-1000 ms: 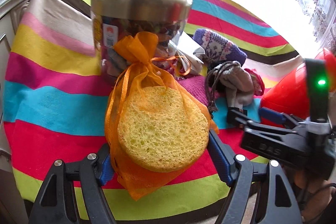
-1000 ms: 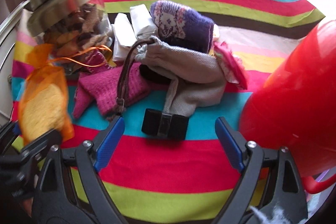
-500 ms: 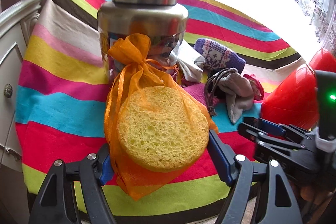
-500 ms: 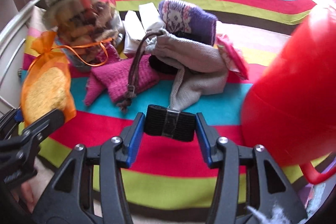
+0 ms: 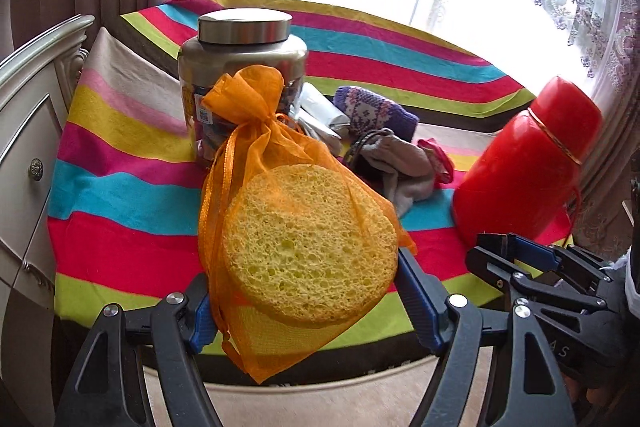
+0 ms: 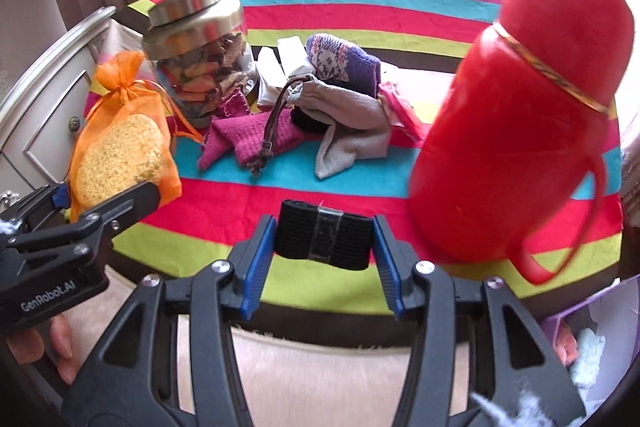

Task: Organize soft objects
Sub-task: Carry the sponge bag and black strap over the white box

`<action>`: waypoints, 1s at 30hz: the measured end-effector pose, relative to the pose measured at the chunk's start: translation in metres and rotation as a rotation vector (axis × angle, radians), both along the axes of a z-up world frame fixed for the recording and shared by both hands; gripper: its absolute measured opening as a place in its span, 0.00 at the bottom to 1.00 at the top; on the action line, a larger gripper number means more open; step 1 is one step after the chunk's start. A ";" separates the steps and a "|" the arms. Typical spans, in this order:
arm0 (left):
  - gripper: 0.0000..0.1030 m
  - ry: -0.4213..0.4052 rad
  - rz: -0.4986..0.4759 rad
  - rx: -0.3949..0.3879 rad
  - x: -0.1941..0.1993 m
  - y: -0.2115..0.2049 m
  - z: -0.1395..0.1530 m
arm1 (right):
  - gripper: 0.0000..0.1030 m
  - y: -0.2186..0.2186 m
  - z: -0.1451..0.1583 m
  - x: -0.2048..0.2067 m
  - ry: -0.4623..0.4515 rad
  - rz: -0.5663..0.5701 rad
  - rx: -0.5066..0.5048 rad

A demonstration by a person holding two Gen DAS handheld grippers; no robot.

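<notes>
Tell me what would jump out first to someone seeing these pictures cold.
The orange mesh bag with a yellow sponge inside fills the foreground, clamped in the left gripper. The big red flask stands at the right of the striped tablecloth. The right gripper holds a black folded band lifted clear of the cloth.

Right gripper point(image 6: 324, 239) clamped the black band point(image 6: 323, 241); both apparently lifted.

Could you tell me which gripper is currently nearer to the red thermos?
Right. The right gripper, shut on a black elastic roll, sits just beside the red thermos's base. The left gripper, holding the orange sponge bag, is farther away across the table.
</notes>
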State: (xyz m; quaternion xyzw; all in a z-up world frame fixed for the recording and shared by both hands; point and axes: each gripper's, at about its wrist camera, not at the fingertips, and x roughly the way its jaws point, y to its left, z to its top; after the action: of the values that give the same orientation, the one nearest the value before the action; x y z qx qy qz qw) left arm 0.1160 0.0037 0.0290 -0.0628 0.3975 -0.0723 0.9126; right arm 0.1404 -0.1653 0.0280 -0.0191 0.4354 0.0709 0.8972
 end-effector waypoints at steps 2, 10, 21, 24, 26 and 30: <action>0.74 -0.006 -0.012 -0.006 -0.009 -0.007 0.005 | 0.51 -0.006 0.005 -0.011 -0.008 -0.004 0.007; 0.74 -0.043 -0.105 -0.005 -0.044 -0.046 0.023 | 0.51 -0.042 0.021 -0.052 -0.027 -0.050 0.020; 0.74 -0.099 -0.245 -0.015 -0.076 -0.105 0.043 | 0.51 -0.103 0.037 -0.104 -0.062 -0.126 0.032; 0.74 -0.114 -0.292 -0.016 -0.084 -0.124 0.047 | 0.51 -0.125 0.042 -0.117 -0.074 -0.164 0.035; 0.74 -0.122 -0.326 -0.022 -0.089 -0.136 0.050 | 0.51 -0.139 0.046 -0.125 -0.087 -0.191 0.025; 0.74 -0.137 -0.410 -0.026 -0.096 -0.167 0.054 | 0.51 -0.166 0.054 -0.139 -0.106 -0.248 0.006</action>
State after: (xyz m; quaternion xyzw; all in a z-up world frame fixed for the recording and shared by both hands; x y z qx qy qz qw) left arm 0.0197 -0.1628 0.0830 0.0128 0.3382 -0.2653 0.9028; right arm 0.0017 -0.3316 0.0817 0.0339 0.3861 -0.0403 0.9210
